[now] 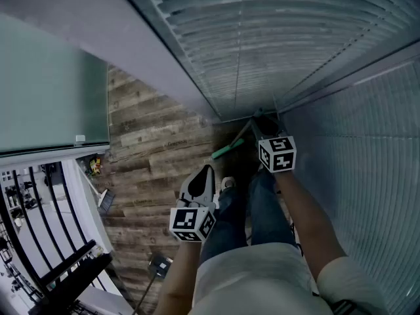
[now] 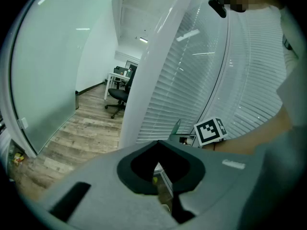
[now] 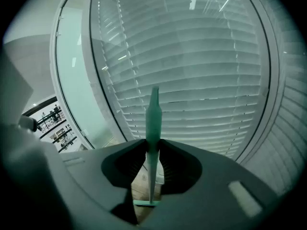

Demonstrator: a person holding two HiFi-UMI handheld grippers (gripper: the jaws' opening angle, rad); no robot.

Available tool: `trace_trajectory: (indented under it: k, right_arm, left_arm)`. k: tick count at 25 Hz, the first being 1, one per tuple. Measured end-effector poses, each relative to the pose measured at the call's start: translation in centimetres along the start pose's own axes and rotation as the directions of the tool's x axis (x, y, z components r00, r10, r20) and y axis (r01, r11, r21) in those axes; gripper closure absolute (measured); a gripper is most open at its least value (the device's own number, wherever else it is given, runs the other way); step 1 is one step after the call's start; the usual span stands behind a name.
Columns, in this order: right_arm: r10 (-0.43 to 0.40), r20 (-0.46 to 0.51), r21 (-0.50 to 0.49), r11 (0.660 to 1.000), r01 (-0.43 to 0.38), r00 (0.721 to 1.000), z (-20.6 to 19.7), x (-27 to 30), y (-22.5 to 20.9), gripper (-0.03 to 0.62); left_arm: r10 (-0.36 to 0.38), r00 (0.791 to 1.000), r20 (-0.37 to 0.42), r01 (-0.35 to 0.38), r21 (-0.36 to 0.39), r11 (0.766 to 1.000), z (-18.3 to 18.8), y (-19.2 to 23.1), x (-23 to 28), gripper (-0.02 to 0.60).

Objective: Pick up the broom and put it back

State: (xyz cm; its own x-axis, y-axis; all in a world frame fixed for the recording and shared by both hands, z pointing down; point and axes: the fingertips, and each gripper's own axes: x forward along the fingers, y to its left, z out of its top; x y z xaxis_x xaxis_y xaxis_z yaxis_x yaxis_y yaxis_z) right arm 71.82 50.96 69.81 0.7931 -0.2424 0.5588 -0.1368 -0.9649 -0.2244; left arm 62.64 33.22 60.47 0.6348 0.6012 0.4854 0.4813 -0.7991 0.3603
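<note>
The right gripper [image 3: 153, 146] has its jaws partly closed and clamped on the broom [image 3: 153, 116], whose slim green handle stands upright between them in front of the slatted blinds [image 3: 201, 80]. Only its own view shows that grip, and a short green crossbar at the handle's lower end. In the head view the handle is just a short green bar slanting out of the dark far corner where two blind-covered walls meet, beyond the person's jeans [image 1: 262, 209] and the wood floor [image 1: 151, 149]. The left gripper [image 2: 157, 143], jaws together on nothing, hangs nearer and to the left. Its view alone catches an office chair [image 2: 117, 97] far off. A pale label [image 2: 233, 164] on its body is too blurred to read
</note>
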Motion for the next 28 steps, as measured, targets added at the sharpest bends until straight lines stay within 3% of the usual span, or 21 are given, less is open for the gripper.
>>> trace_trajectory:
  k: [19, 28]
  right_arm:
    - [-0.026, -0.018, -0.022, 0.999, 0.025, 1.000, 0.9, 3.0, -1.2, 0.496]
    - [-0.017, -0.009, 0.014, 1.000, 0.017, 1.000, 0.1, 3.4, -1.4, 0.418]
  left_arm:
    - [0.007, 1.000, -0.026, -0.008, -0.012, 1.000, -0.4, 0.3, 1.1, 0.575]
    - [-0.005, 0.999, -0.033, 0.004, -0.012, 1.000, -1.5, 0.3, 1.2, 0.575]
